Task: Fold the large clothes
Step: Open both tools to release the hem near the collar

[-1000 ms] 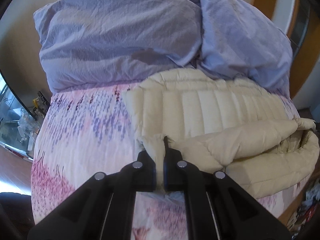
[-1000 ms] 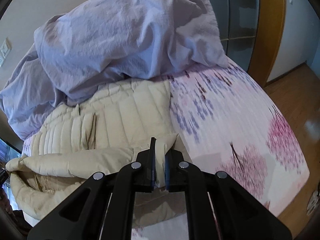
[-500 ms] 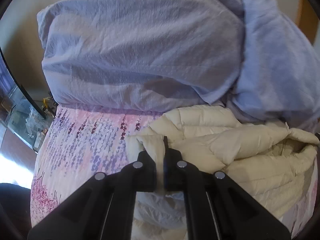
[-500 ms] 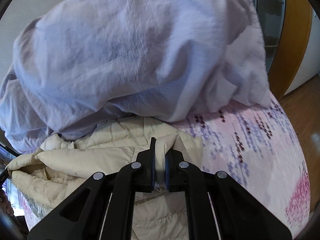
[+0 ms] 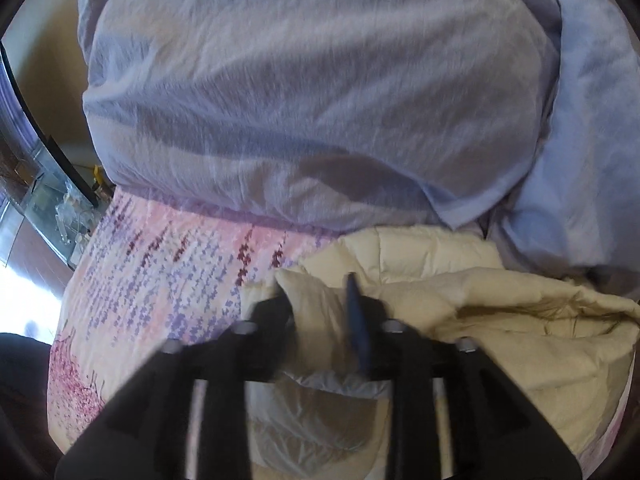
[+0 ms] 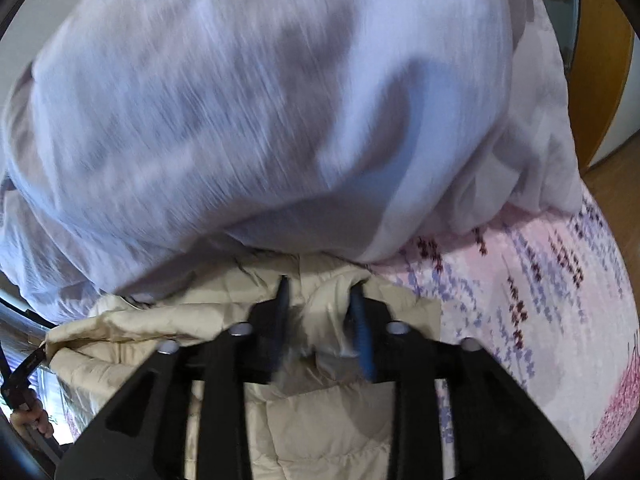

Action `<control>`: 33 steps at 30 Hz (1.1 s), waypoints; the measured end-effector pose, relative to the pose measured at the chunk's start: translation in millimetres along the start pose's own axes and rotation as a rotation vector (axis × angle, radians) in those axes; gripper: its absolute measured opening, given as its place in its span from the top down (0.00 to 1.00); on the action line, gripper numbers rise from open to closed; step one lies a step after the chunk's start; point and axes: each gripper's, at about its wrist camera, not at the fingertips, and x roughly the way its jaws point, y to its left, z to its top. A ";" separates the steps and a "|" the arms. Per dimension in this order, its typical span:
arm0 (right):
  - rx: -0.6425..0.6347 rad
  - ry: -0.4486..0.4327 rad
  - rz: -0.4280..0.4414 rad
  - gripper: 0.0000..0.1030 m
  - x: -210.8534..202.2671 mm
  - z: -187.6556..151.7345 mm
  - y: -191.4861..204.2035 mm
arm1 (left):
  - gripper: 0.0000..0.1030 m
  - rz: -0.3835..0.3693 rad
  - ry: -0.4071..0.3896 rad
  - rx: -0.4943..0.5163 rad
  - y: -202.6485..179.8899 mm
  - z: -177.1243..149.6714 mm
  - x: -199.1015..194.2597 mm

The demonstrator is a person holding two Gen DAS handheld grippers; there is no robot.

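A cream quilted down jacket (image 5: 500, 320) lies folded over on the bed, up against the lilac duvet. My left gripper (image 5: 320, 292) has its jaws apart, with a puffy corner of the jacket lying loose between the fingers. My right gripper (image 6: 320, 292) is also open over the jacket's other corner (image 6: 328, 292), which bulges between the blue-padded fingers (image 6: 362, 332). The jacket (image 6: 312, 420) runs under the right gripper towards the near edge. Both views are motion-blurred.
A big crumpled lilac duvet (image 5: 312, 100) is heaped right behind the jacket and fills the top of both views (image 6: 260, 112). The pink floral bedsheet (image 5: 160, 280) shows at the sides (image 6: 540, 300). Wooden floor and a door frame (image 6: 600, 60) stand at right.
Both grippers carried the jacket's corners forward towards the duvet, folding it over, and have now opened; they were shut on the fabric in the earlier frames.
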 end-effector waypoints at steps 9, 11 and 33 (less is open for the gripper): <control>-0.104 -0.041 -0.008 0.45 -28.5 -28.7 -0.5 | 0.39 -0.020 -0.077 0.043 -1.7 -3.0 -27.4; -0.134 -0.015 -0.009 0.45 -20.3 -42.0 4.6 | 0.39 -0.039 -0.073 0.048 -7.4 -10.7 -26.6; -0.258 -0.091 -0.184 0.39 64.7 -91.2 40.2 | 0.31 0.125 -0.111 0.052 -61.8 -66.9 69.7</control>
